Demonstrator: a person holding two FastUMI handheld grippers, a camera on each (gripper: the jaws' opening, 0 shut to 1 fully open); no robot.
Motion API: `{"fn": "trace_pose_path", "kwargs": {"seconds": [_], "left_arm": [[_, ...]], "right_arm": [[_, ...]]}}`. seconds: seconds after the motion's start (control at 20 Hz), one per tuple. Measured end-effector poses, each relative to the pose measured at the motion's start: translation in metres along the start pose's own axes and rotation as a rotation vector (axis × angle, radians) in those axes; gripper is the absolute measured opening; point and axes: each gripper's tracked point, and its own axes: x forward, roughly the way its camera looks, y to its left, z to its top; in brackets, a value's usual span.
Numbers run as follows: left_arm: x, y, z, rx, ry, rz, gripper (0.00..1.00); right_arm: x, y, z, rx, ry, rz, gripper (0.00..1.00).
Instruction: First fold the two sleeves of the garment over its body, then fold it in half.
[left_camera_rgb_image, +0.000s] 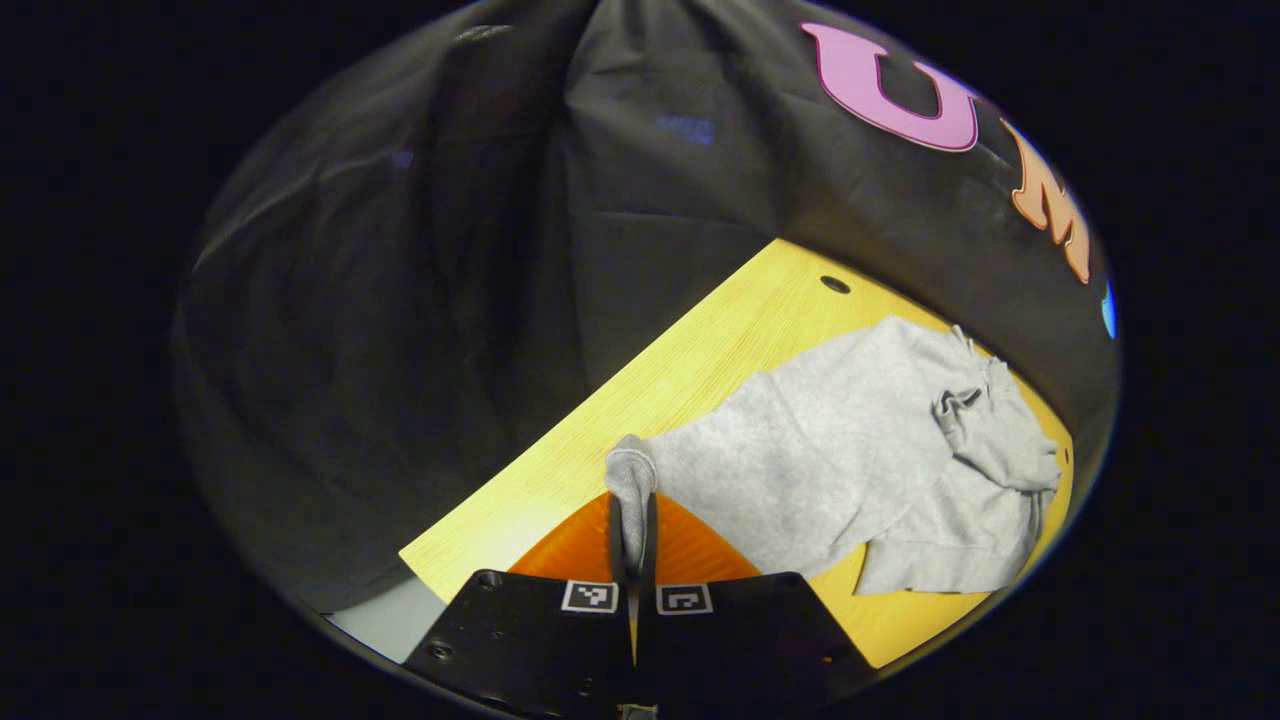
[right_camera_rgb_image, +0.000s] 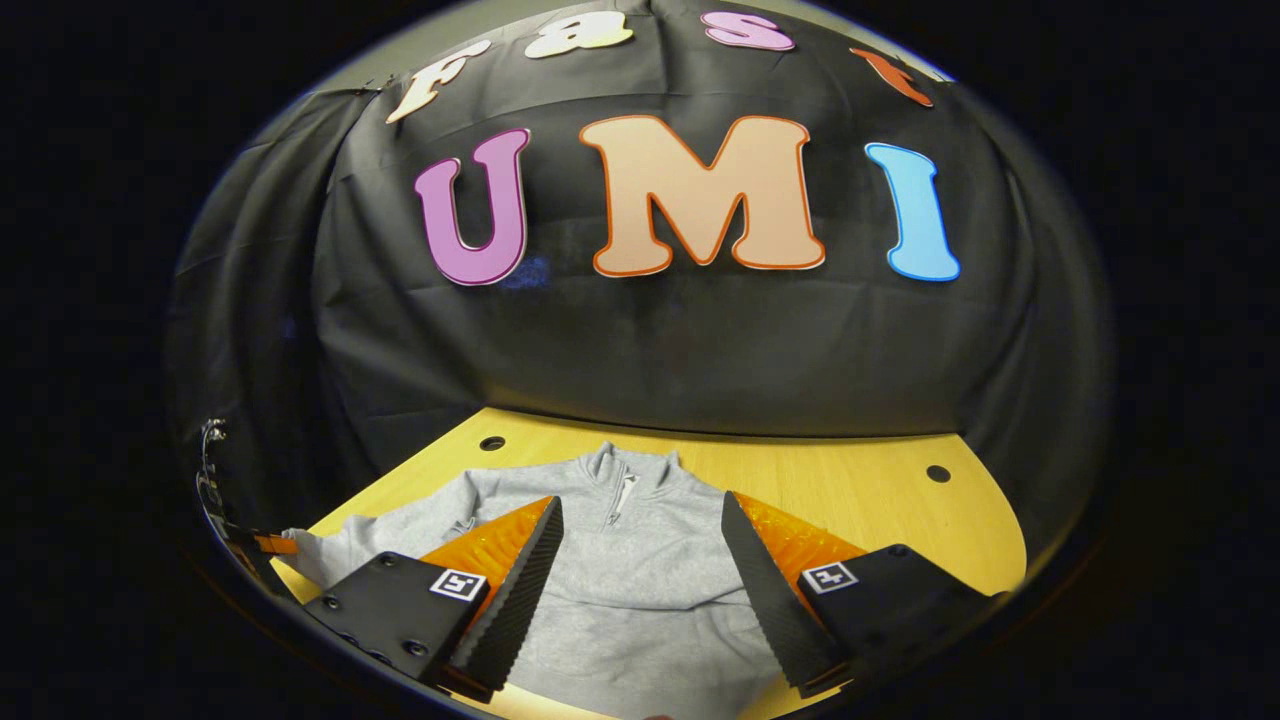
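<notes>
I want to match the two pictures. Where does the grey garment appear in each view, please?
Left gripper view: the grey garment lies on the right half of the wooden table, one sleeve end pinched between the left gripper fingers at bottom centre.
Right gripper view: the garment lies at bottom centre, collar toward the wall, seen between the open fingers of the right gripper.
Shared landmark: the round hole in the table.

Each tool (right_camera_rgb_image: 640, 600) has orange fingers, ribbed black pads, square markers.
</notes>
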Motion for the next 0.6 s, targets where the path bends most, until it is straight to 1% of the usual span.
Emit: {"fn": "trace_pose_path", "kwargs": {"seconds": [0.25,0.6], "left_arm": [[-0.004,-0.043,0.042,0.024,-0.058,-0.079,0.00],[-0.006,-0.127,0.088,0.121,-0.123,-0.194,0.00]], "right_arm": [[-0.014,-0.026,-0.002,0.015,-0.008,-0.042,0.98],[-0.036,-0.064,-0.014,0.060,-0.004,-0.103,0.98]]}}
